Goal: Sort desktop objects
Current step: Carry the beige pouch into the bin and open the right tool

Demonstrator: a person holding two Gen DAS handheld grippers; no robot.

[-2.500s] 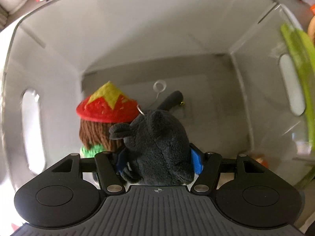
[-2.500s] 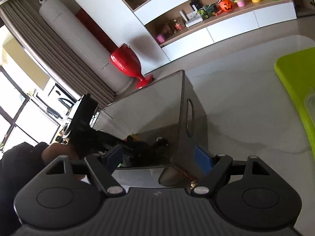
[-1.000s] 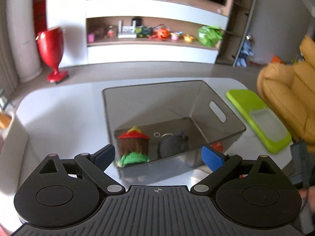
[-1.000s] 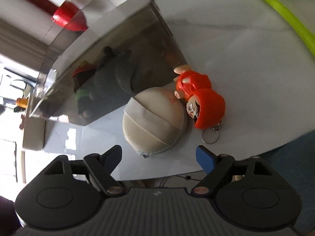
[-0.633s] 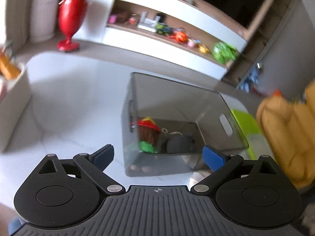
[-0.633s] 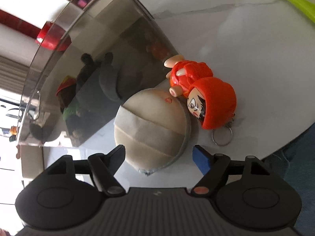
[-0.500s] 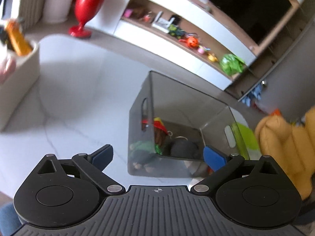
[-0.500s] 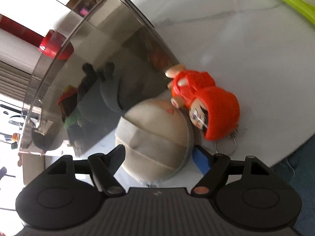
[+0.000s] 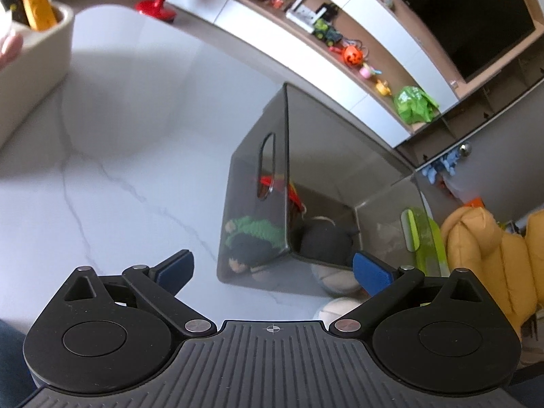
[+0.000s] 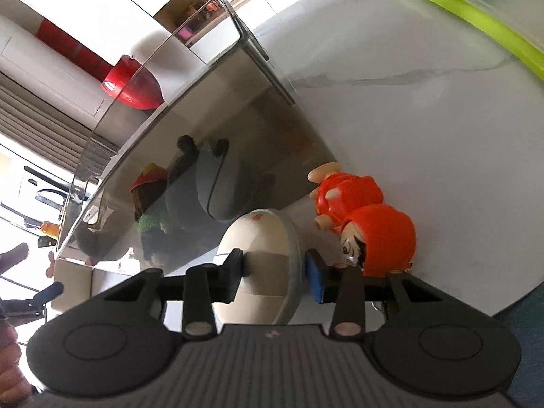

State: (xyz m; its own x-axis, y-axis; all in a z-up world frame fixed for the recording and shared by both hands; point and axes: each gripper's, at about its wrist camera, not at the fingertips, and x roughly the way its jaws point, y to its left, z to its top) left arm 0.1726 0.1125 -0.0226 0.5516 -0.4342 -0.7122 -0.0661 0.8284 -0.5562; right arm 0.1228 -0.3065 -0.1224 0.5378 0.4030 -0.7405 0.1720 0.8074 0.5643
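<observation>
The right gripper (image 10: 273, 272) is closing its jaws on the beige round pouch (image 10: 261, 258), which is sitting between the pads with both already pressing into its soft sides. The pouch is lying on the white marble desk (image 10: 425, 129), right at the foot of the smoky clear bin (image 10: 217, 129), its far end touching or nearly touching the bin's near wall. Just beside it, on the gripper's blue-padded side, the orange doll keychain (image 10: 367, 227) is lying on its back, its head close against the gripper's finger; whether the two are touching is hard to say.

What the coming move is turning on, as I judge it: the bin is standing directly ahead of the right gripper and rising above it, so the pouch is needing to go up over the rim before going forward and in. The right hand is clearly the nearer one.

The left gripper (image 9: 273, 268) is hanging wide open and empty above the desk, facing a corner of the same bin from the other side. Inside the bin, a knitted doll (image 9: 258, 227) in green and a dark plush toy (image 9: 323, 241) are already lying. Farther out, a lime-green tray (image 10: 459, 10) is sitting near the desk's far edge.
</observation>
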